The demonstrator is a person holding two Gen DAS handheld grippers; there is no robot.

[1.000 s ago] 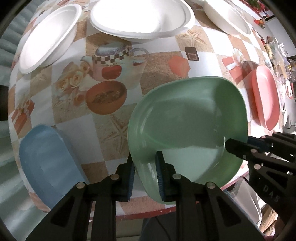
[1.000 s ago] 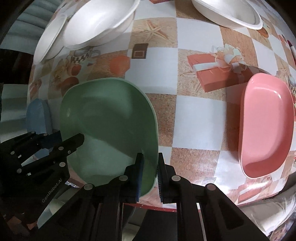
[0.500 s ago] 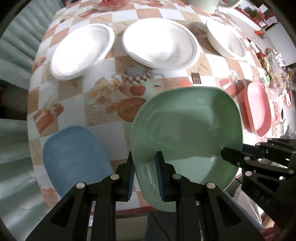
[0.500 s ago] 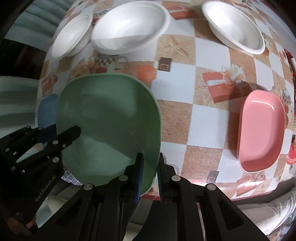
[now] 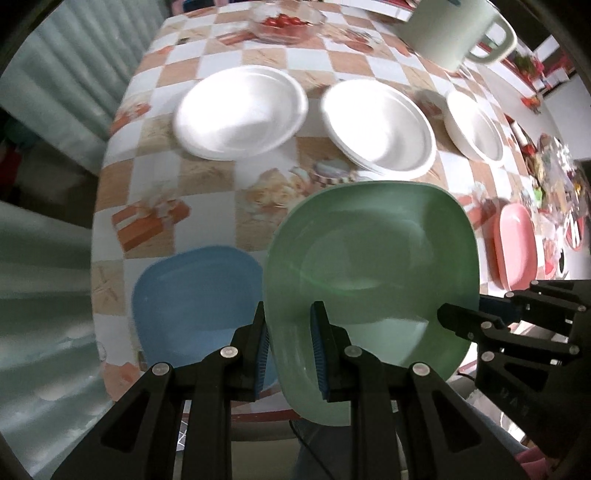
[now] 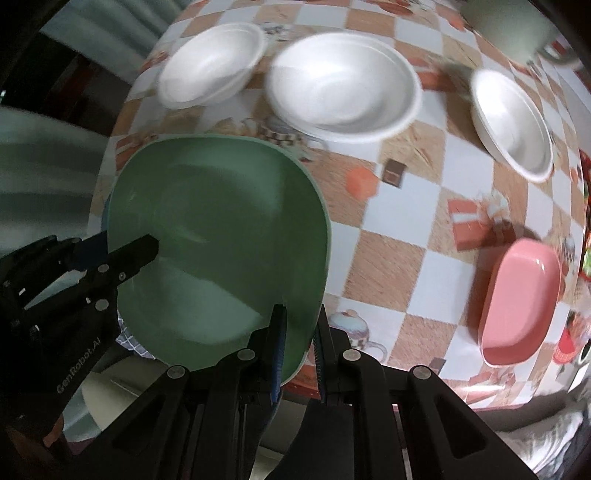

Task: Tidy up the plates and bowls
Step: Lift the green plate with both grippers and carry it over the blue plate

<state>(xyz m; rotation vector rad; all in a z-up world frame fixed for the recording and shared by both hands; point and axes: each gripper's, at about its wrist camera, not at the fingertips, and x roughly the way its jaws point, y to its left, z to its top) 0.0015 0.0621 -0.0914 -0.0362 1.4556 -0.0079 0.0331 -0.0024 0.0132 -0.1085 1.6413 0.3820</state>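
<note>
Now both grippers hold the same green rounded-square plastic plate [image 5: 373, 266], which hangs in the air above the near edge of the table with the checkered printed oilcloth [image 5: 207, 206]. The left gripper [image 5: 289, 350] pinches the near left rim of this plate between its blue pads, and the right gripper [image 6: 298, 350] pinches the near right rim in the same way. Both point down at the table.

Just to the left of the green plate, lower and partly under it, a blue rounded plastic plate [image 5: 195, 291] lies on the oilcloth. Beyond the green plate three white round foam bowls [image 5: 240, 110] stand in a row. Well to the right of it lies a pink oblong plastic dish [image 6: 521, 302]. Far behind the green plate a pale green mug [image 5: 458, 29] and a clear bowl with red fruits [image 5: 284, 24] stand.
</note>
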